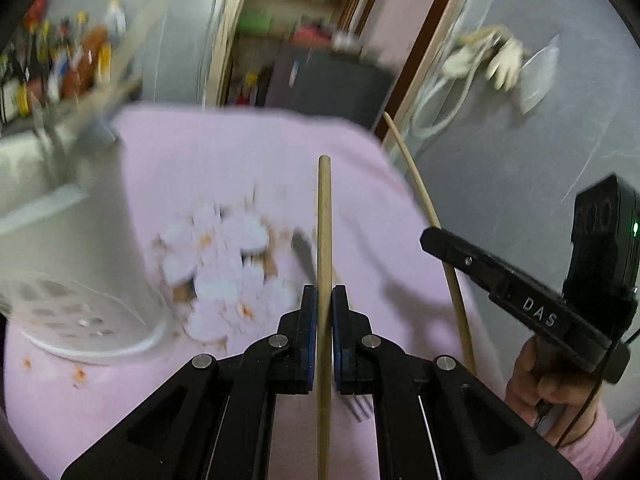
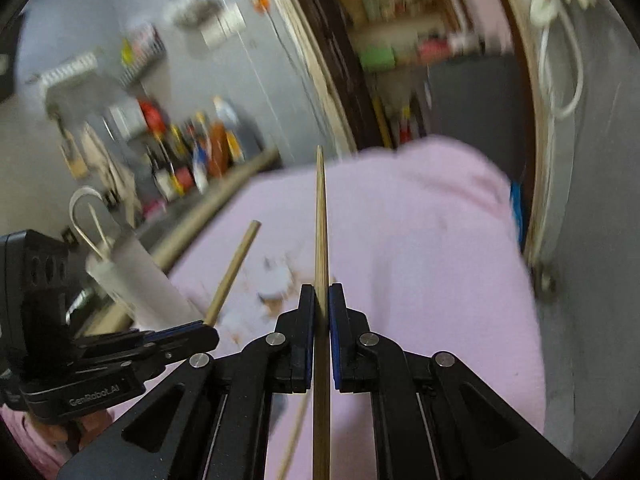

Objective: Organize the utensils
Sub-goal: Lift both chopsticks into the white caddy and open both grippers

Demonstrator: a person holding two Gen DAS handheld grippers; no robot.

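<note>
My left tool (image 1: 324,300) is clamped on a thin round light-wood chopstick (image 1: 324,216) pointing away over the pink-clothed worktop (image 1: 240,152), and my right tool (image 2: 320,300) is clamped the same way on a second tapered wooden chopstick (image 2: 320,216). Far left stands a white perforated utensil holder (image 1: 80,256), its contents too blurred to name. Under the left tool a metal fork (image 1: 358,406) shows only its tines, beside a smeared flower pattern (image 1: 224,268) on the cloth.
</note>
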